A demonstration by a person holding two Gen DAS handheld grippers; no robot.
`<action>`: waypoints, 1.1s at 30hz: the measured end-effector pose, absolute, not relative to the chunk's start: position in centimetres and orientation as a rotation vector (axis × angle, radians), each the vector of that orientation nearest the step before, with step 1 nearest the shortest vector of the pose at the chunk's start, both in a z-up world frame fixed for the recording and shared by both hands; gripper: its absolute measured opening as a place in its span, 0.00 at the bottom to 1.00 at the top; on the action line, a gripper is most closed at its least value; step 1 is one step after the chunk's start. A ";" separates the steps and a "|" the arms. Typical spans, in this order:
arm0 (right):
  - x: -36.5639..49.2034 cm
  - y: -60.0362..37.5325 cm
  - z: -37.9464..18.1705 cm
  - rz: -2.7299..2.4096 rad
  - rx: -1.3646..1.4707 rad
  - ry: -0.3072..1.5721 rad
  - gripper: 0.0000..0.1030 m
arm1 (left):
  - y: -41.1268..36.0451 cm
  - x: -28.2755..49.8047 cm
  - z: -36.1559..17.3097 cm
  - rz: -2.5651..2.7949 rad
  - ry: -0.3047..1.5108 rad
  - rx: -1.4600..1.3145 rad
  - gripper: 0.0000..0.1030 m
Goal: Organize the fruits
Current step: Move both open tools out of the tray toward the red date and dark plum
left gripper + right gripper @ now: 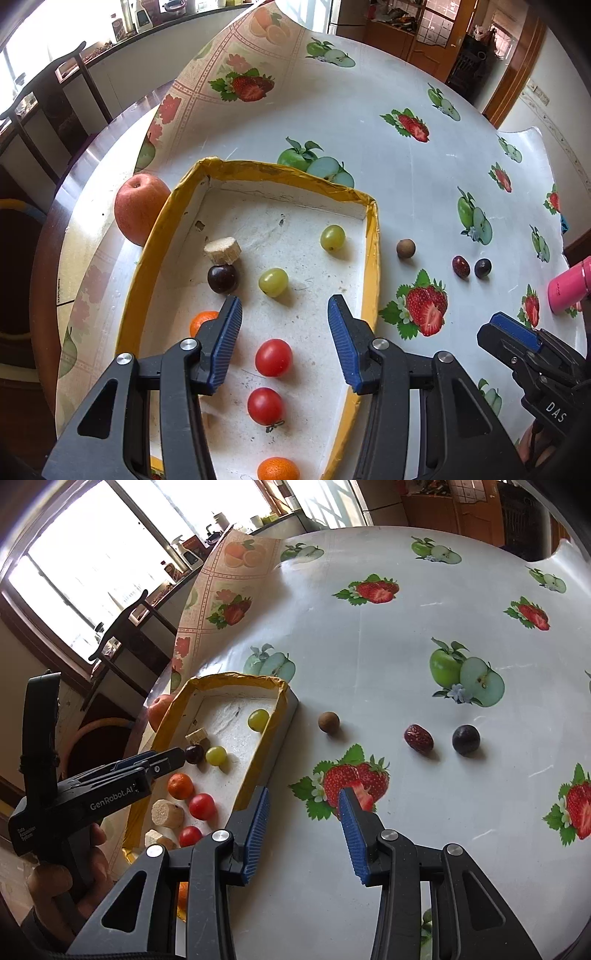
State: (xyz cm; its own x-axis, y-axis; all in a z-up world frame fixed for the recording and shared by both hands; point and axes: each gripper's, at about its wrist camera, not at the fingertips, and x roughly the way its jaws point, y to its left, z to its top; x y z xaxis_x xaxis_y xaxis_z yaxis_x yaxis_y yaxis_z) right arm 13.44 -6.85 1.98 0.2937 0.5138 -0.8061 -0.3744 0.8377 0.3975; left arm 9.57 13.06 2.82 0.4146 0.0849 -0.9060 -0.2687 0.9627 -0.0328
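Since three small fruits are left out on the tablecloth (369, 657), they are judged to be what the step in hand concerns: a brown longan (328, 722) lies just beside the tray's (258, 771) right wall, and a red date (418, 737) and a dark grape (466, 739) lie near each other further right. Inside the yellow-rimmed tray, green grapes, cherry tomatoes, small oranges and a dark cherry are already gathered, while a large apple (138, 208) rests against its outer left wall.

The right gripper (303, 830) is held above the printed cloth with its jaws apart and nothing between them; the left gripper (284, 339) hangs over the tray, likewise apart and empty.

The longan would probably best be taken first, being nearest. The jaws should be brought down either side of it and closed gently, since round fruit is likely to roll off the ribbed pads. It should be lifted clear of the tray wall before release, and set down in bare space so the fruits already placed are not knocked.
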 end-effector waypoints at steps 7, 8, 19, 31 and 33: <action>12.5 -11.0 0.9 0.520 0.158 1.141 0.41 | 9.5 9.5 2.9 0.160 1.135 -0.175 0.45; 12.5 -11.6 0.7 0.508 0.161 1.144 0.41 | 8.9 9.6 2.9 0.149 1.137 -0.172 0.45; 13.7 -15.8 -0.7 0.407 0.176 1.133 0.41 | 3.8 11.1 2.6 0.043 1.158 -0.137 0.45; 20.4 -13.3 -3.3 0.368 0.047 1.097 0.41 | 1.8 14.1 0.5 -0.044 1.189 -0.141 0.45; 21.4 -13.0 -4.1 0.353 0.034 1.110 0.37 | 1.2 14.8 0.1 -0.053 1.195 -0.129 0.45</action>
